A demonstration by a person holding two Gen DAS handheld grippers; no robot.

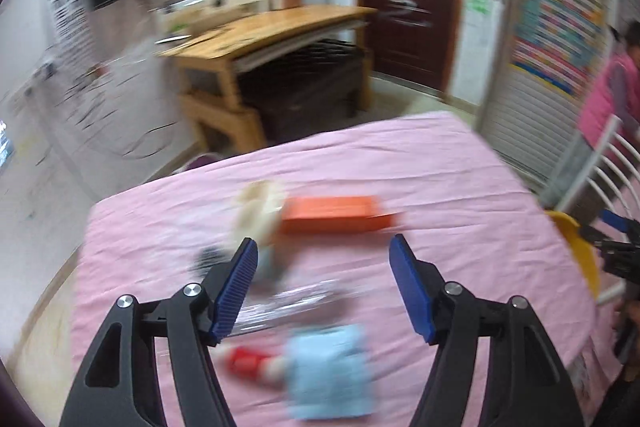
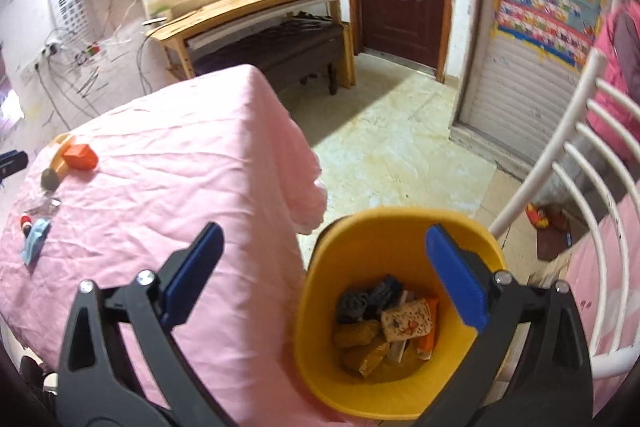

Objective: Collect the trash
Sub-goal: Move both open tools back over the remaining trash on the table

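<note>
A: Left wrist view, noted first. The left gripper (image 1: 324,255) is seen with its blue fingers (image 1: 236,287) spread apart; nothing is held between them. The frame is smeared by motion.

B: Positions of the trash, taken from the orange box (image 1: 334,214)?

A: The orange box is found on the pink tabletop (image 1: 460,187), past the fingertips. A cream-coloured item (image 1: 258,205) is touching the box's left end. Nearer the camera than the box, a clear plastic wrapper (image 1: 292,303) is seen, and nearer still a light blue piece (image 1: 330,371) with a red and white item (image 1: 252,363) just to its left. A dark round object (image 1: 208,259) lies left of the box; its kind cannot be told through the blur. The rim of the yellow bin (image 1: 576,243) is seen well to the right of the box, at the tabletop's edge.

B: Right wrist view?

A: The right gripper (image 2: 324,247) is recorded with its fingers (image 2: 456,279) wide apart and empty, above the yellow bin (image 2: 320,359). Wrappers and dark scraps (image 2: 388,323) are seen inside the bin. The bin is set just beside the tabletop (image 2: 180,155), with a white chair (image 2: 576,163) to its right. The orange box (image 2: 80,155) and the light blue piece (image 2: 36,241) are seen far left of the bin, near the tabletop's far side.
</note>
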